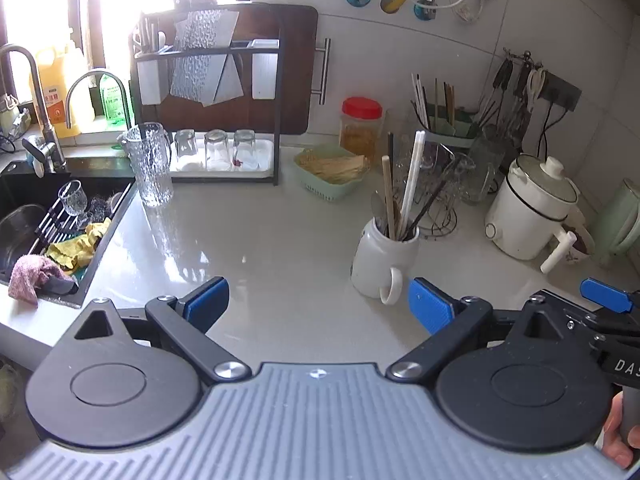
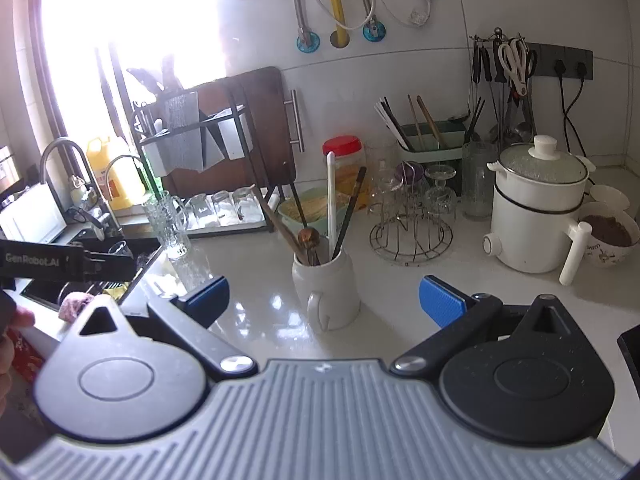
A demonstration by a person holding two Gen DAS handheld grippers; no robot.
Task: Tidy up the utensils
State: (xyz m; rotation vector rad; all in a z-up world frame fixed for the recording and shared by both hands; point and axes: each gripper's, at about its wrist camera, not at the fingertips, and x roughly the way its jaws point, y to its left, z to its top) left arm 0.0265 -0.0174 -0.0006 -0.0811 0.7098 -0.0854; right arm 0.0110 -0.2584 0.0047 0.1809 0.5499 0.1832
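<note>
A white mug [image 1: 380, 260] stands on the pale counter and holds several utensils [image 1: 400, 200]: chopsticks in wood, white and black, and a spoon. It also shows in the right wrist view [image 2: 326, 284], with its utensils [image 2: 332, 212] leaning outward. My left gripper [image 1: 318, 304] is open and empty, low over the counter, left of and nearer than the mug. My right gripper [image 2: 324, 300] is open and empty, with the mug between and just beyond its blue pads [image 2: 442, 306]. A green utensil holder [image 1: 444, 128] with more chopsticks stands by the back wall, and shows in the right wrist view [image 2: 430, 148].
A sink [image 1: 40, 224] with cloths and a glass lies left. A glass pitcher [image 1: 152, 164], a dish rack with glasses [image 1: 220, 152], a red-lidded jar [image 1: 362, 128], a green basket [image 1: 332, 172], a wire glass stand [image 2: 412, 216] and a white electric pot [image 2: 536, 212] crowd the back.
</note>
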